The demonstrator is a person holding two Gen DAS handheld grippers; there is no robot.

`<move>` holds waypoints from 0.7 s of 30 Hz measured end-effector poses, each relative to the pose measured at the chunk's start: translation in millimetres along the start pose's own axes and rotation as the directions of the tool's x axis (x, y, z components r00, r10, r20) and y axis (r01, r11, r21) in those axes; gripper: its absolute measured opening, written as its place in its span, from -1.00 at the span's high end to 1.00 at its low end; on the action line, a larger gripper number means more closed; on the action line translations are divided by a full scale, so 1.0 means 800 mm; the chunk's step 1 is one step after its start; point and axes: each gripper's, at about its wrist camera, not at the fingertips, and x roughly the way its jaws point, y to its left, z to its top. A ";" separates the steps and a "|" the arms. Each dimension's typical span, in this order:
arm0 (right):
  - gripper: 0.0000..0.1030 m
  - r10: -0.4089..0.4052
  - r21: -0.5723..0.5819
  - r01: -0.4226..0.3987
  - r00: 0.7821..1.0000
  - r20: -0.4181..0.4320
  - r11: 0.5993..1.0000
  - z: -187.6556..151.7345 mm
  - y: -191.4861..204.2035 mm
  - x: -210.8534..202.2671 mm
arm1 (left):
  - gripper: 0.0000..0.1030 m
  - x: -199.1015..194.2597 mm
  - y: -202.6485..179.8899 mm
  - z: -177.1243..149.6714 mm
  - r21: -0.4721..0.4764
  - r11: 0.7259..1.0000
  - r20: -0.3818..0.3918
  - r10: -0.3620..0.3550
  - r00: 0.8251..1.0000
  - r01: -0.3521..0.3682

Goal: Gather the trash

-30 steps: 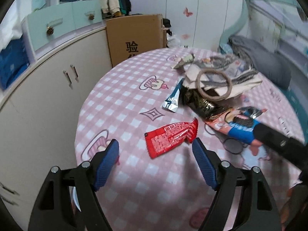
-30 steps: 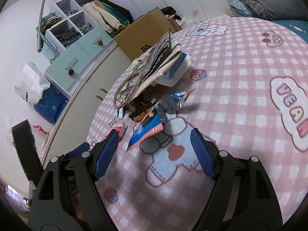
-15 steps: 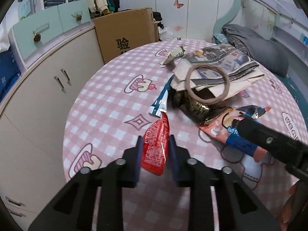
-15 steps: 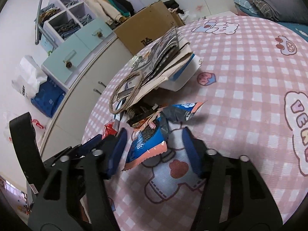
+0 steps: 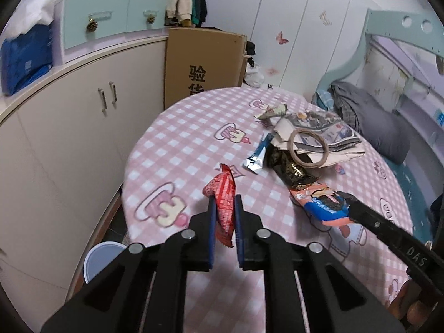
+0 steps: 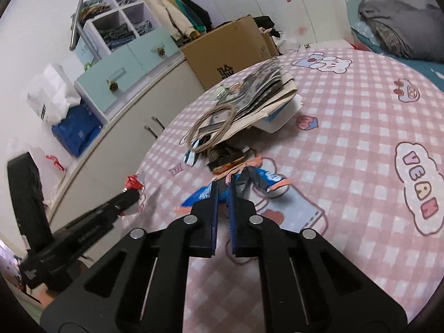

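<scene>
- The bench (image 5: 177, 127), round and covered in a pink checked cloth with cartoon prints, fills the middle of both views; pale cupboards (image 5: 69, 127) curve along its far side.
- A brown cardboard box (image 5: 204, 63) with dark printed characters stands on the floor just behind the bench, against the cupboards.
- A stack of newspapers (image 5: 327, 133) lies near the bench's far edge, with a loop of brownish cord (image 5: 307, 149) resting on it.
- The left claw (image 5: 225, 208) has just been closing and now grips a red wrapper (image 5: 223, 194) between its blue pads; the wrapper stands up out of them, lifted clear of the cloth.
- The right claw (image 6: 222, 194) has likewise just been closing and is clamped on a blue and orange snack packet (image 6: 251, 179); the packet's far end sits by the trash pile.
- A dark, shiny wrapper (image 5: 291, 169) lies just beyond that packet, under the edge of the newspapers.
- A narrow blue and silver sachet (image 5: 256, 158) lies flat on the cloth beside the dark wrapper.
- A small folded scrap of paper (image 5: 273, 111) sits at the far end of the pile.
</scene>
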 end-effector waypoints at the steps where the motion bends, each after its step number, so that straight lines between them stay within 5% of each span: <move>1: 0.86 0.001 0.018 -0.001 1.000 0.001 1.000 -0.002 -0.002 -0.001 | 0.78 -0.004 0.004 -0.001 -0.009 1.000 0.001 -0.005 1.000 0.005; 3: 0.84 -0.049 0.070 0.046 0.998 0.031 0.996 -0.006 -0.009 -0.007 | 0.78 -0.010 0.009 -0.004 -0.020 1.000 0.006 -0.006 1.000 0.006; 4: 0.64 -0.066 0.090 0.062 0.997 0.036 0.994 -0.009 -0.011 -0.009 | 0.78 -0.014 0.013 -0.005 -0.026 1.000 0.011 -0.005 1.000 0.005; 5: 0.12 -0.065 0.112 0.061 0.997 0.036 0.992 -0.010 -0.014 -0.010 | 0.78 -0.017 0.014 -0.007 -0.029 1.000 0.015 -0.005 1.000 0.006; 6: -0.16 -0.058 0.131 0.053 0.998 0.033 0.990 -0.012 -0.017 -0.010 | 0.78 -0.020 0.017 -0.008 -0.034 0.999 0.018 -0.006 1.000 0.007; 7: -0.21 -0.051 0.144 0.045 0.998 0.035 0.989 -0.015 -0.018 -0.011 | 0.78 -0.022 0.018 -0.009 -0.037 0.999 0.019 -0.006 1.000 0.007; 21: -0.19 0.169 0.317 -0.160 0.986 0.000 0.935 -0.016 -0.013 0.027 | 0.78 -0.027 0.035 -0.017 -0.064 0.998 0.027 -0.006 1.000 0.008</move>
